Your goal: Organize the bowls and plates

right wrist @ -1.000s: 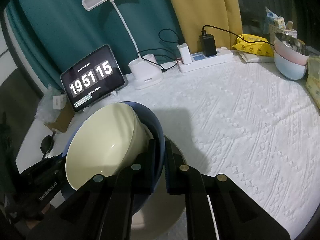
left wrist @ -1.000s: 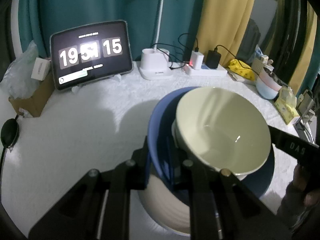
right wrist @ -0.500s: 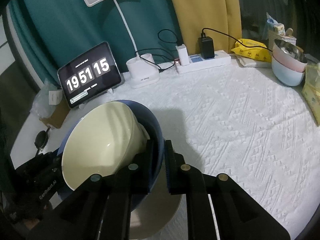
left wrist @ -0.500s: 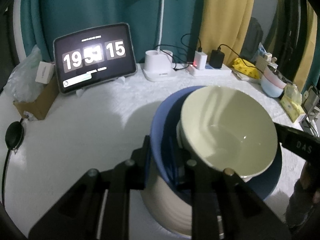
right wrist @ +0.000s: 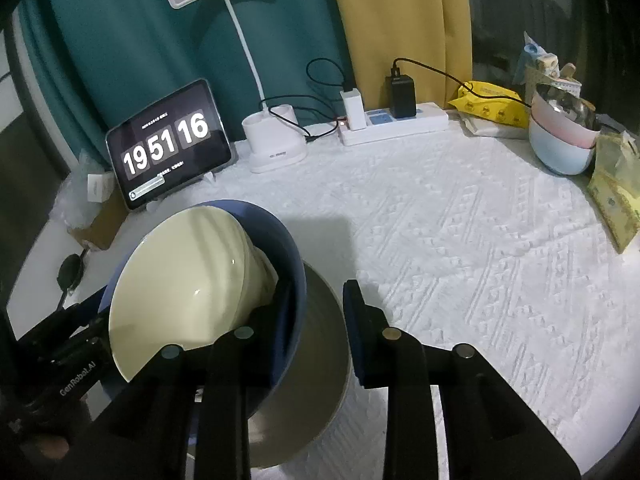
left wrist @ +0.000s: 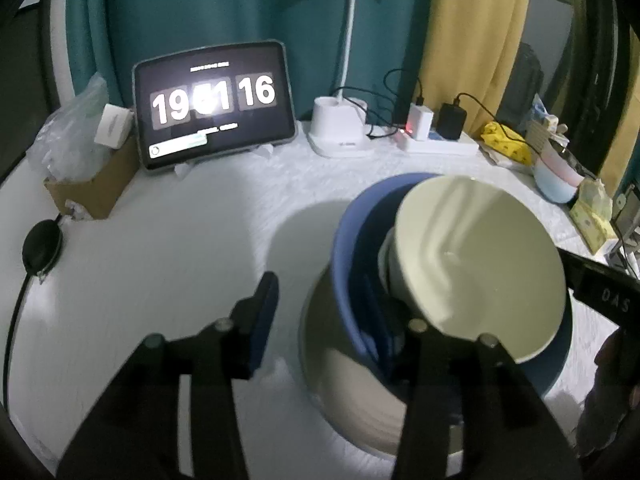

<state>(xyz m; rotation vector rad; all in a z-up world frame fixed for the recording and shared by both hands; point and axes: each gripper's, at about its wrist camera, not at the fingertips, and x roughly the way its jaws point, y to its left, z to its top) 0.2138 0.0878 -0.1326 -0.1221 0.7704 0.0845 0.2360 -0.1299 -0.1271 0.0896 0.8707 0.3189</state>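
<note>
A tablet (right wrist: 170, 145) at the back of the bench (right wrist: 480, 240) reads "19 51 16" in the right wrist view; glare washes out its middle digits in the left wrist view, and the small line above the digits is too fine to read. The left hand-held gripper (left wrist: 324, 316) has its body seen from the right wrist camera printed "GenRobot.AI"; the right hand-held gripper (right wrist: 320, 312) shows "DAS" on its body in the left wrist view. A cream bowl (right wrist: 180, 280) sits tilted inside a blue bowl (right wrist: 292, 264), which sits in a white bowl (right wrist: 320, 380) on the bench's white cloth. Both grippers' jaws are opening: each straddles the blue bowl's rim, one finger inside and the other standing clear outside, so neither grips it. The white bowl is largely hidden by the blue bowl and the fingers. At the far right, stacked pastel bowls (right wrist: 560, 140) hold something indistinct. Print on the yellow packets (right wrist: 488, 104) and the white lamp base (right wrist: 274, 148) is too small to read. A fingertip shows at the bottom left edge of the right wrist view.
</note>
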